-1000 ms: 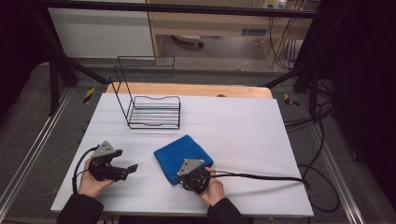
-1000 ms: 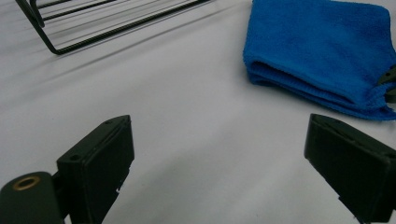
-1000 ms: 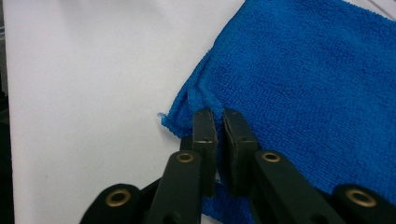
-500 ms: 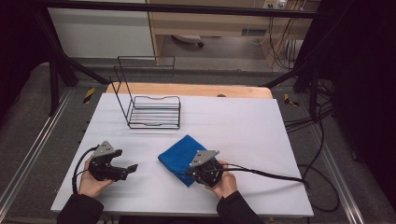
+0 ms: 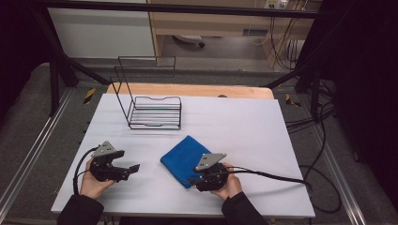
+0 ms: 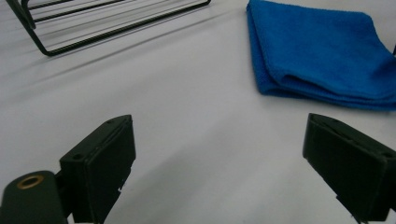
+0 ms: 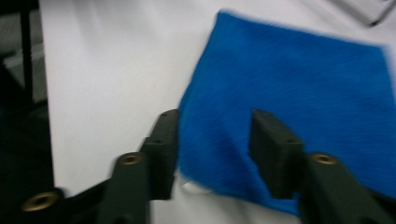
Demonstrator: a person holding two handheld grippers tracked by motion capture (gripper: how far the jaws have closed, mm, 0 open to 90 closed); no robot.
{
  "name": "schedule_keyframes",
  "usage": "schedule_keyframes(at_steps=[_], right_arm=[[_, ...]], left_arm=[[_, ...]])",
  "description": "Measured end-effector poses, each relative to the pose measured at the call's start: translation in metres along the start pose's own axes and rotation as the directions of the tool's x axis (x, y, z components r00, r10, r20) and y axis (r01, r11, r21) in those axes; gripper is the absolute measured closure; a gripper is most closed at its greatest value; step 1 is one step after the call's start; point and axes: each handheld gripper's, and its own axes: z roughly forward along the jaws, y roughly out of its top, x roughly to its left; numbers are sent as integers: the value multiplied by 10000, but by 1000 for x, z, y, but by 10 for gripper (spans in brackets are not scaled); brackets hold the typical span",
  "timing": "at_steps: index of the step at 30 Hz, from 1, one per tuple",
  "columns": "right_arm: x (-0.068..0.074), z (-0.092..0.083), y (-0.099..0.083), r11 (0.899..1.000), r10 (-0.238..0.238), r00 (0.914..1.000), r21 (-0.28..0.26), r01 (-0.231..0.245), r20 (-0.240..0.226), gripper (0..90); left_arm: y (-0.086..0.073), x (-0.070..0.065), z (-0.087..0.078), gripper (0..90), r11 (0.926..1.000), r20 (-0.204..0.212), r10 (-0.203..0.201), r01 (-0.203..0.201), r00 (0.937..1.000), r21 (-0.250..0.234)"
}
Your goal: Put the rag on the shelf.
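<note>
I am holding my right gripper (image 5: pixel 196 179) at the near corner of the folded blue cloth (image 5: pixel 184 158), its jaws parted and straddling that corner's edge; in the right gripper view the right gripper (image 7: pixel 212 149) is showing one jaw off the cloth (image 7: pixel 299 102) on bare white and the other over the blue. The picture is blurring, so I cannot tell whether the jaws are touching the fabric yet. My left gripper (image 5: pixel 133 168) is resting well to the left of the cloth, jaws spread wide and gripping nothing; in the left gripper view the left gripper (image 6: pixel 219 163) is framing open white surface, with the cloth's (image 6: pixel 322 51) folded edge lying ahead and to one side. The cloth is lying flat near the middle of the white tabletop (image 5: pixel 244 122), toward my side. Beyond the cloth and to its left, a black wire rack (image 5: pixel 149 105) is standing near the far edge. To the cloth's right the tabletop is lying bare out to its edge.
</note>
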Motion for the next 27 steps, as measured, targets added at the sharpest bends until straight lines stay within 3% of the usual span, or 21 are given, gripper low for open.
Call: schedule_keyframes(at_steps=[3,4,5,6,10,13,17,20,24,27], right_arm=[[-15,-16,-1,9969,420,9967,-694,-372,695,367],[-22,-20,-3,9939,702,9928,-915,-614,968,368],[-36,-28,-9,9870,1311,9815,-1109,-1160,1396,369],[-36,-28,-9,9870,1311,9815,-1109,-1160,1396,369],[-64,-29,-26,9713,2350,9493,-879,-2210,2090,420],[-76,-22,-36,9612,2760,9367,-607,-2692,2154,466],[-85,-13,-40,9572,2876,9346,-300,-2878,2095,531],[-88,-8,-41,9540,2972,9329,-222,-2991,2033,575],[-88,-6,-42,9463,3206,9294,-194,-3226,1829,625],[-88,-6,-43,9455,3228,9293,-175,-3250,1795,636]], left_arm=[[10,-7,5,117,9996,103,-268,268,9996,-32],[14,-9,7,130,9994,141,-330,331,9994,-68],[18,-12,10,172,9992,222,-384,387,9990,-108],[23,-16,14,172,9990,273,-437,440,9987,-90],[34,-29,37,268,9985,383,-455,443,9982,307],[36,-35,57,346,9953,315,-610,584,9976,777],[36,-39,71,440,9923,337,-800,764,9962,970],[33,-44,78,503,9907,129,-701,681,9975,1178],[31,-46,84,572,9881,-180,-691,709,9974,1362],[29,-47,87,619,9858,-119,-747,757,9971,1497]])
